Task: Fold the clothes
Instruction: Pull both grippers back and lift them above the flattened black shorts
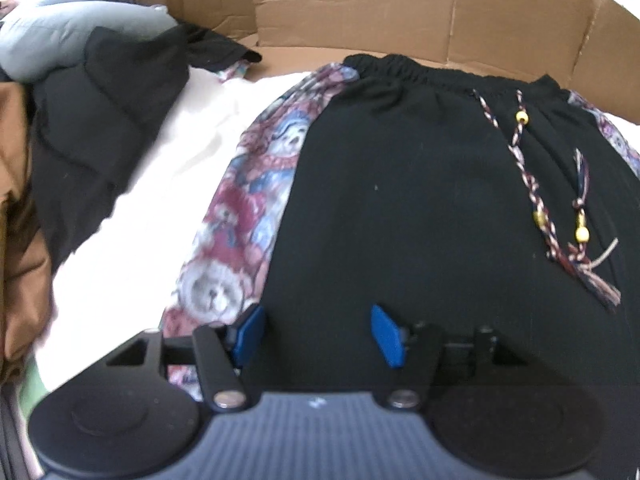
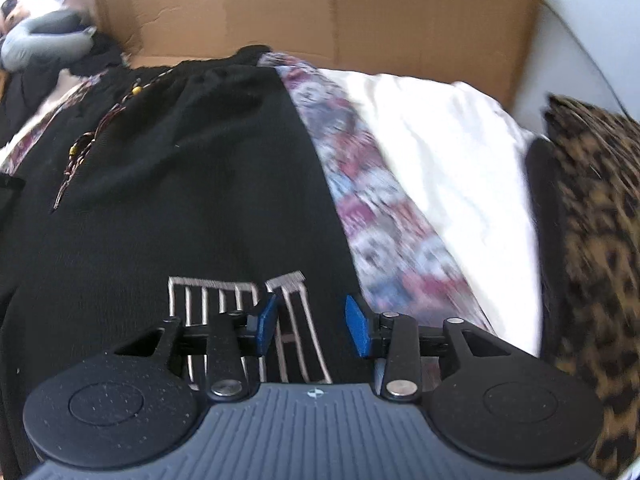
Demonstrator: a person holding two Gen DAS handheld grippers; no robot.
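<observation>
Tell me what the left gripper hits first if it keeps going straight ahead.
Probably the black pants: the left gripper, jaws open and empty, points across their black front panel toward the elastic waistband. Past that stands the cardboard wall. Depth is unclear.

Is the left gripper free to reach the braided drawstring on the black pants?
Probably yes. The left gripper is open above the black pants, and the braided drawstring lies exposed ahead to its right, nothing covering it.

Black claws [image 1: 318, 334] [image 2: 312, 326], blue finger pads [image 1: 250, 330], ribbed grey housing, silver pivot screws.
</observation>
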